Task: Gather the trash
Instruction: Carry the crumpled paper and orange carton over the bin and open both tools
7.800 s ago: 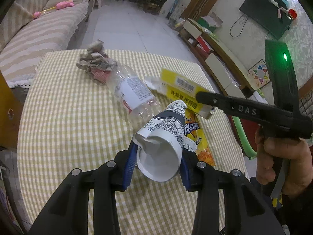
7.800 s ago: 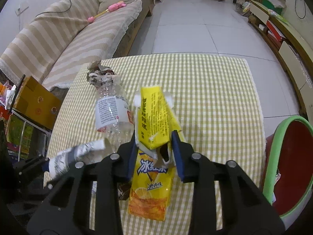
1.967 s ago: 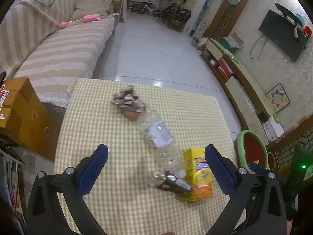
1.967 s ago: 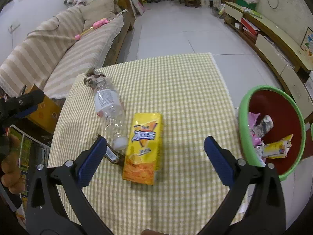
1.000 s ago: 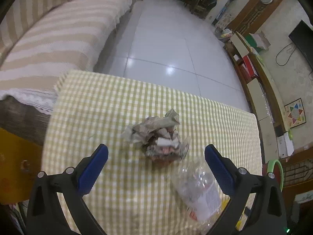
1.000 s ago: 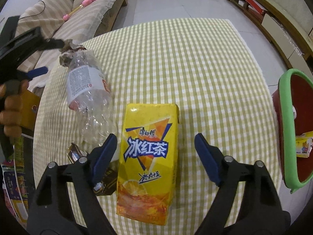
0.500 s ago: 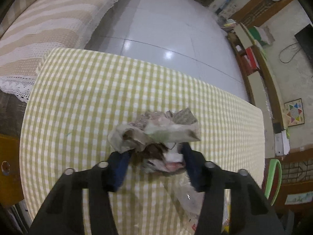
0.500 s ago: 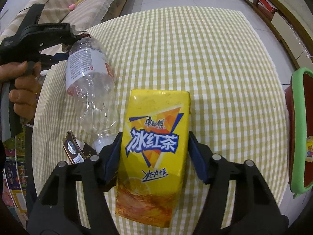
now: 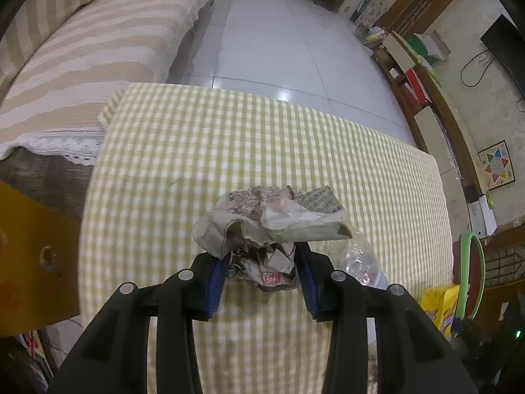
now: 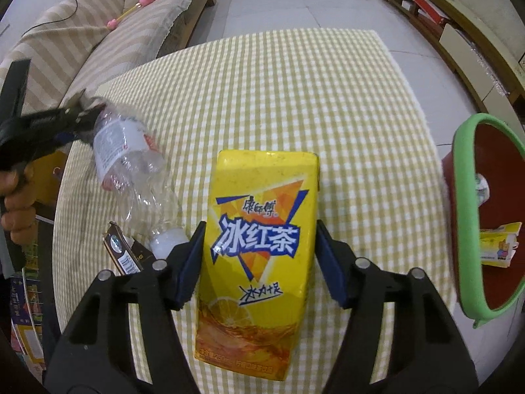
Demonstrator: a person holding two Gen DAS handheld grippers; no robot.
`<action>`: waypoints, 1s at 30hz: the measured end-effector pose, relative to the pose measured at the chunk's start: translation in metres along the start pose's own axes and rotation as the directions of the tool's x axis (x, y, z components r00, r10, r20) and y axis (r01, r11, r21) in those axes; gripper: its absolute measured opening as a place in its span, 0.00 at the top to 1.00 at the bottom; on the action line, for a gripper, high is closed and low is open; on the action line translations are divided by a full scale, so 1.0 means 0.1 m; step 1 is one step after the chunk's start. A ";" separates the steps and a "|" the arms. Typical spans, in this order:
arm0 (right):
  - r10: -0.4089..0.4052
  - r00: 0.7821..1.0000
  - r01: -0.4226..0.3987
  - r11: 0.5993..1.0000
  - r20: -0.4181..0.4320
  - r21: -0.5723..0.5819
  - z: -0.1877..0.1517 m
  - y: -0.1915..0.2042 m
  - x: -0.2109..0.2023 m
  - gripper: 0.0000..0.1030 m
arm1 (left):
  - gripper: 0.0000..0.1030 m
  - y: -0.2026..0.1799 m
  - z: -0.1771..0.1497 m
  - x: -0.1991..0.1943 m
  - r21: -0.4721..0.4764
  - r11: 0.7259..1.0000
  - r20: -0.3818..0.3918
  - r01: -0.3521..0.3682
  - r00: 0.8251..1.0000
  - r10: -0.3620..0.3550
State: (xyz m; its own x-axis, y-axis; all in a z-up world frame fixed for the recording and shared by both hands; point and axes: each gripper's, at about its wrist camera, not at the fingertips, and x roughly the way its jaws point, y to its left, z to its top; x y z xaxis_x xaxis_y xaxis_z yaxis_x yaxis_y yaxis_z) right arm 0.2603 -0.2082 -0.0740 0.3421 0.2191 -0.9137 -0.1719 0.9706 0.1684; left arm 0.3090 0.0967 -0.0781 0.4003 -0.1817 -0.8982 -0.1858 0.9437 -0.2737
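Note:
My left gripper [image 9: 261,274] is shut on a crumpled newspaper wad [image 9: 269,226] and holds it over the yellow checked tablecloth [image 9: 229,151]. My right gripper [image 10: 259,262] is shut on a yellow iced tea carton [image 10: 259,243] that lies flat on the cloth. A crushed clear plastic bottle [image 10: 131,164] lies left of the carton, with a dark wrapper [image 10: 123,252] at its cap end. The bottle also shows in the left wrist view [image 9: 361,262]. The left gripper shows at the far left of the right wrist view [image 10: 65,115].
A red bin with a green rim [image 10: 472,203] stands right of the table and holds a yellow wrapper [image 10: 498,244]. A striped sofa [image 9: 82,55] stands beyond the table's left side. An orange box [image 9: 29,262] stands by the left edge. Low shelves [image 9: 426,92] line the right wall.
My left gripper has closed on the newspaper wad and lifted it. My right gripper has closed on the sides of the iced tea carton.

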 end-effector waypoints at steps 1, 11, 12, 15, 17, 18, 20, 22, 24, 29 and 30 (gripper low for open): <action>-0.001 1.000 0.001 1.000 0.004 0.000 -0.01 -0.01 -0.02 0.40 | 0.64 0.02 -0.04 -0.06 0.004 1.000 0.008 -0.004 1.000 0.004; 0.000 0.999 0.000 1.000 0.048 -0.001 -0.09 -0.04 -0.28 0.40 | 0.64 0.11 -0.28 -0.61 0.036 0.998 0.083 -0.047 0.996 0.044; 0.001 0.999 -0.001 1.000 0.052 -0.002 -0.09 -0.04 -0.30 0.40 | 0.64 0.11 -0.32 -0.67 0.041 0.998 0.085 -0.040 0.996 0.037; 0.005 0.998 -0.005 1.000 0.068 -0.005 -0.14 -0.02 -0.41 0.40 | 0.64 0.02 -0.47 -0.77 0.053 0.999 0.081 -0.012 0.997 0.007; 0.009 0.997 -0.009 1.000 0.080 -0.006 -0.17 -0.02 -0.48 0.40 | 0.64 -0.01 -0.57 -0.83 0.059 0.998 0.074 0.003 0.997 -0.007; 0.011 0.996 -0.011 1.000 0.084 -0.006 -0.18 -0.03 -0.52 0.40 | 0.64 -0.04 -0.64 -0.87 0.064 0.998 0.071 0.012 0.997 -0.017; 0.012 0.996 -0.012 1.000 0.092 -0.006 -0.20 -0.06 -0.57 0.40 | 0.64 -0.06 -0.74 -0.92 0.074 0.997 0.069 0.023 0.997 -0.028; 0.013 0.995 -0.013 1.000 0.094 -0.001 -0.22 -0.07 -0.61 0.40 | 0.64 -0.14 -0.85 -0.96 0.085 0.996 0.069 0.028 0.997 -0.034; 0.014 0.995 -0.014 1.000 0.099 -0.002 -0.25 -0.09 -0.67 0.40 | 0.64 -0.20 -0.97 -0.99 0.097 0.995 0.074 0.023 0.997 -0.031; 0.011 0.992 -0.012 1.000 0.129 0.008 -0.30 -0.16 -0.84 0.40 | 0.64 -0.37 -1.18 -0.99 0.116 0.992 0.069 0.038 0.997 -0.047; 0.010 0.991 -0.011 1.000 0.135 0.010 -0.30 -0.19 -0.86 0.40 | 0.64 -0.41 -1.22 -0.99 0.123 0.991 0.064 0.045 0.997 -0.053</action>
State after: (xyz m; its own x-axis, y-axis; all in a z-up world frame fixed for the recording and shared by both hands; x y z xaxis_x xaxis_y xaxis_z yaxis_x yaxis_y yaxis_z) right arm 0.2066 -0.2483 -0.0093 0.4616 0.2402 -0.8540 -0.1664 0.9690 0.1826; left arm 0.1677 0.0418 -0.0201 0.4660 -0.2133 -0.8587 -0.0564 0.9614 -0.2694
